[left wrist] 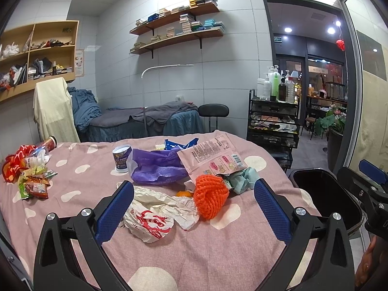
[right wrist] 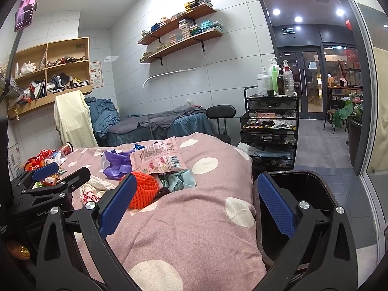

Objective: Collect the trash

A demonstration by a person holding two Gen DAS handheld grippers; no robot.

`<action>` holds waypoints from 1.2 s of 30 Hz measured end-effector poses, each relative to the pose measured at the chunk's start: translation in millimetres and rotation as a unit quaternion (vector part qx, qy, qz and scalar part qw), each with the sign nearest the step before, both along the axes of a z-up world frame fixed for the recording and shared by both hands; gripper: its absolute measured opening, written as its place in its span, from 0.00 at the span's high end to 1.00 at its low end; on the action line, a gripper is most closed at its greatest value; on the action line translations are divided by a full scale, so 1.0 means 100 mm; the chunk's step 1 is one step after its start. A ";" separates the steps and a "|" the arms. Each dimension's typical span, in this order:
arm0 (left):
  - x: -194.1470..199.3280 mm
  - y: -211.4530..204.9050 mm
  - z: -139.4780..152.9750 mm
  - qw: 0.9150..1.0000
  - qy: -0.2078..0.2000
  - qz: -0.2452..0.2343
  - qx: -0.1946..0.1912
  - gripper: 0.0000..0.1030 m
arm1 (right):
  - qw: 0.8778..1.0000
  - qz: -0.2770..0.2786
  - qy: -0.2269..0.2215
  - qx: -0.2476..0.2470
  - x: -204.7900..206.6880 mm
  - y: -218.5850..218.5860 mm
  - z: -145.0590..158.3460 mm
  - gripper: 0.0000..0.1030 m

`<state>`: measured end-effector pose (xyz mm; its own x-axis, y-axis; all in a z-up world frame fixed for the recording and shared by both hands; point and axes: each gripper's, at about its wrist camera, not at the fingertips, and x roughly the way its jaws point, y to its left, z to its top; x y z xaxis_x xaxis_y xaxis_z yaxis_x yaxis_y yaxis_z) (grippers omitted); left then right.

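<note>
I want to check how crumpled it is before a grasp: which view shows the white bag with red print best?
The left wrist view: the white bag with red print lies whole and unobstructed between the open left claw fingers. In the right wrist view only a small patch shows, hidden behind the left claw and the right claw finger.

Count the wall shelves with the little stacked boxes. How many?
2. The upper shelf and the lower shelf hang one above the other on the tiled back wall, above the grey bed. None seem hidden.
</note>
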<state>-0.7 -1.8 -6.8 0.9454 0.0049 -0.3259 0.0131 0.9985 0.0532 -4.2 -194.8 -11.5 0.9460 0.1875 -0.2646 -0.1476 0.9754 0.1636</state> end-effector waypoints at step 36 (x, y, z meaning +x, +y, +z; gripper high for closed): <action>-0.03 -0.01 -0.05 1.000 0.011 -0.003 -0.004 0.05 | 1.000 0.009 0.019 0.003 0.09 0.04 -0.09 0.04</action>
